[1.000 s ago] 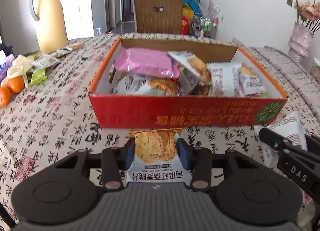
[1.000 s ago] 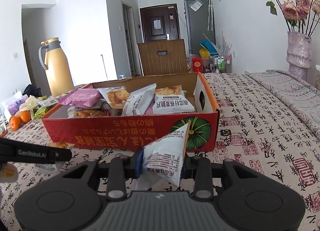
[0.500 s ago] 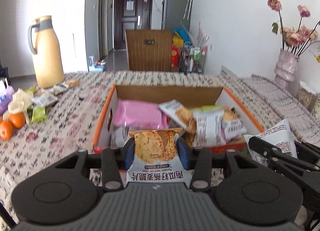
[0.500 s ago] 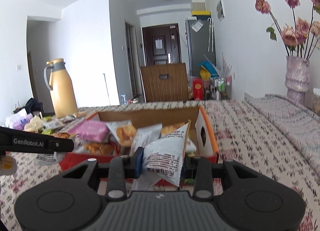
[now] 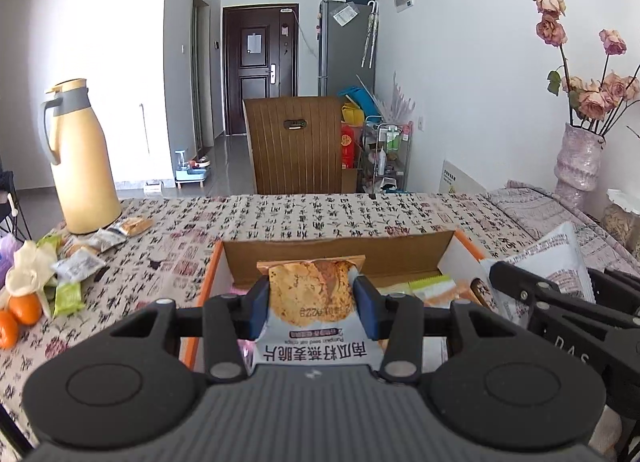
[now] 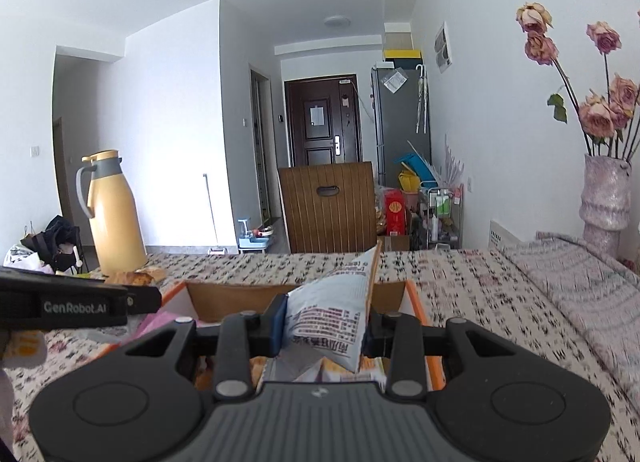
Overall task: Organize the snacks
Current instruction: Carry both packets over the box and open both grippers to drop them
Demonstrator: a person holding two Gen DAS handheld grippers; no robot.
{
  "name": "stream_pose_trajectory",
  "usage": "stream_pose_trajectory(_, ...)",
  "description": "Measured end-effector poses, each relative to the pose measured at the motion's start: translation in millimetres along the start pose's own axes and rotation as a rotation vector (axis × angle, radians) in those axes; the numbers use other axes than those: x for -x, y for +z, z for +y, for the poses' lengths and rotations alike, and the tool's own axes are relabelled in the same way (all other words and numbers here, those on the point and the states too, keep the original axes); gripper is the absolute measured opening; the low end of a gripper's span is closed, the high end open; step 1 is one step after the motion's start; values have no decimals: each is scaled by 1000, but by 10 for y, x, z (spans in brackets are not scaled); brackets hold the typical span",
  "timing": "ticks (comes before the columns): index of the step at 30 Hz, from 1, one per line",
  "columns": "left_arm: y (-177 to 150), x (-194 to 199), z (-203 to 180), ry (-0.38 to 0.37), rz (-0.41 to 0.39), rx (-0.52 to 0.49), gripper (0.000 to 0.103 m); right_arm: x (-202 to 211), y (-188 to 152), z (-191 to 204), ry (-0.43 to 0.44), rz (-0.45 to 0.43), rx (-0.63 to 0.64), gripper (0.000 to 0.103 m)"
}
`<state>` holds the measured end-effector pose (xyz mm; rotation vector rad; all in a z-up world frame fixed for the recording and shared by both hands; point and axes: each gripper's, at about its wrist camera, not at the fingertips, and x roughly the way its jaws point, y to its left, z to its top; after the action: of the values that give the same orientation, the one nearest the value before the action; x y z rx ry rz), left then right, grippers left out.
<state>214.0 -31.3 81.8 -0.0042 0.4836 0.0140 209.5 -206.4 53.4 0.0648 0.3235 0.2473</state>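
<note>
1. Left tongs [image 5: 312, 304] clamped on a cracker packet [image 5: 311, 314], blue pads pressed to both its sides, printed side facing the camera, held in the air above the near part of the cardboard box [image 5: 340, 252].
2. Right tongs [image 6: 323, 326] closed tight on a white snack bag [image 6: 332, 322], crumpled and tilted, its sealed corner pointing up, likewise held over the box [image 6: 296, 294].
3. Same white bag [image 5: 556, 262] and right tongs [image 5: 520, 282] visible at the right edge of the left wrist view, just beside the box's right wall.
4. Left tongs [image 6: 144, 298] seen from the right wrist camera as a dark bar at the left edge, above the box's left rim.
5. Box open at the top, orange-edged, resting on the table [image 5: 304, 218] covered with a calligraphy-print cloth; a pink packet [image 6: 160, 320] and green-and-orange packets [image 5: 434, 286] partly visible inside.
6. Loose snack packets [image 5: 80, 262] scattered on the table's left part, near a yellow thermos jug [image 5: 82, 166]; two oranges [image 5: 18, 314] at the far left edge.
7. Vase of dried roses [image 5: 580, 166] at the table's right side, well apart from the box.
8. Wooden chair back [image 5: 294, 144] beyond the far table edge, dark door [image 5: 260, 66] behind it.
</note>
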Motion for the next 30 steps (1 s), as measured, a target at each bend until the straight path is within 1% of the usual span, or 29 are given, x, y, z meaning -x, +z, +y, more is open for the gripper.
stream_pose_trajectory(3, 74, -122, 10, 8, 0, 5, 45, -153, 84, 4, -3, -3, 1, 34)
stream_pose_trajectory(9, 156, -362, 36, 33, -26, 24, 45, -471, 169, -2, -5, -1, -4, 34)
stream_pose_trajectory(12, 132, -489, 47, 38, -27, 25, 45, -620, 128, -1, -5, 18, -7, 34)
stream_pose_trajectory(18, 27, -719, 109, 41, 4, 47, 45, -842, -19, -48, 9, 61, -17, 34)
stream_pose_trajectory(24, -36, -827, 190, 29, 35, 69, 47, -992, -124, -92, 23, 113, -21, 35)
stream_pose_trajectory(26, -51, -833, 208, 32, 40, 69, 55, -1007, -146, -97, 25, 123, -23, 37)
stream_pose_trajectory(27, -57, -829, 219, 32, 38, 72, 65, -1010, -157, -98, 22, 124, -23, 37)
stream_pose_trajectory(28, -61, -819, 232, 35, 34, 78, 76, -1012, -164, -97, 20, 128, -24, 44)
stream_pose_trajectory(29, -58, -806, 243, 41, 30, 82, 80, -1023, -161, -112, 19, 130, -26, 50)
stream_pose_trajectory(30, -56, -791, 253, 45, 23, 87, 86, -1021, -167, -110, 13, 130, -27, 62)
